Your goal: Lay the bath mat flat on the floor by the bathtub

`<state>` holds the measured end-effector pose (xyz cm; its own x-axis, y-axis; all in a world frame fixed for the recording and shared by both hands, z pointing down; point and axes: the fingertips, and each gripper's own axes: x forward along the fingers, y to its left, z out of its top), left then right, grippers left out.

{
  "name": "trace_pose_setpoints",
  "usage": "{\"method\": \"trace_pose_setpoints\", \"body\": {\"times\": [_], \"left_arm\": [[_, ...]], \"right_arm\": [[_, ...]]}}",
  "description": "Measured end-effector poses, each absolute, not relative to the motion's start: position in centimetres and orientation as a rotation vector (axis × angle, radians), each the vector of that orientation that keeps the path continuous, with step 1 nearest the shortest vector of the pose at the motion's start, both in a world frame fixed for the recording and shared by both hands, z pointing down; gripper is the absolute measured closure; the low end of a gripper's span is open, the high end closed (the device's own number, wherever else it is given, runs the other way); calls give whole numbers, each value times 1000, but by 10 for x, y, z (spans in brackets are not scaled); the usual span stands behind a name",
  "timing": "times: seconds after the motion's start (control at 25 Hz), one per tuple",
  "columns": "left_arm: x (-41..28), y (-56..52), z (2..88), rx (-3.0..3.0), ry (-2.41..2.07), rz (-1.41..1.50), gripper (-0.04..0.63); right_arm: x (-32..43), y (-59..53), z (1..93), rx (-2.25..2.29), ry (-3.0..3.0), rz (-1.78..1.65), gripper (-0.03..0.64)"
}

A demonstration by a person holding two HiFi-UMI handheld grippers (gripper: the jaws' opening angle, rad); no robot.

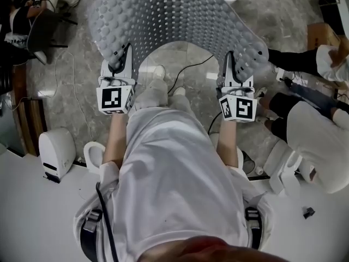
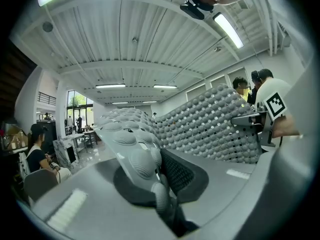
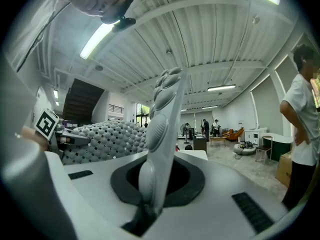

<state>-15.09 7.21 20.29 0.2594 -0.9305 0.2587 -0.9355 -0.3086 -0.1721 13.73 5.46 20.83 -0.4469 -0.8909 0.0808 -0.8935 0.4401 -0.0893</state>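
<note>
Left tool [image 1: 118,60] is clamped on one near corner of the bath mat [image 1: 174,15]. Right tool [image 1: 235,64] is clamped on the other near corner. Both gripper views confirm it: jaws pressed together on the bobbled mat edge, nothing else between them. The mat is held in the air ahead of me. Its near edge arches from one tool to the other and the rest extends away from me. No part of it visibly touches the floor [image 1: 71,86].

Step in hand, as I judge it: lowering and spreading.

Notes for doing it well:
- Hold both grips firm. The mat looks soft and rubbery and would likely fold under itself if a corner slipped.
- Draw the tools wider apart first, to take out the arch.
- Land the far edge first, then bring the near edge back towards me so the sheet lies out flat rather than bunching.
- Hold the tools level so the near edge lands square.
- A dark cable [image 1: 192,70] crosses the floor below the mat, near my shoes [image 1: 158,75]. Set the mat clear of it.
- I cannot pick out the bathtub with certainty, so find it before choosing the spot.
- Release only once the near edge rests on the floor.
</note>
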Motion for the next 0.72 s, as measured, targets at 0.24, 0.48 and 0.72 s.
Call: {"method": "trace_pose_setpoints", "body": {"times": [0.24, 0.48, 0.72], "left_arm": [[-157, 67, 215, 2422, -1799, 533, 578], [-169, 65, 249, 2349, -1712, 589, 578], [-192, 51, 308, 2274, -1567, 658, 578]], "right_arm": [[134, 47, 218, 1580, -2602, 273, 598], [137, 52, 241, 1544, -2504, 392, 598], [111, 37, 295, 1480, -2350, 548, 598]]}}
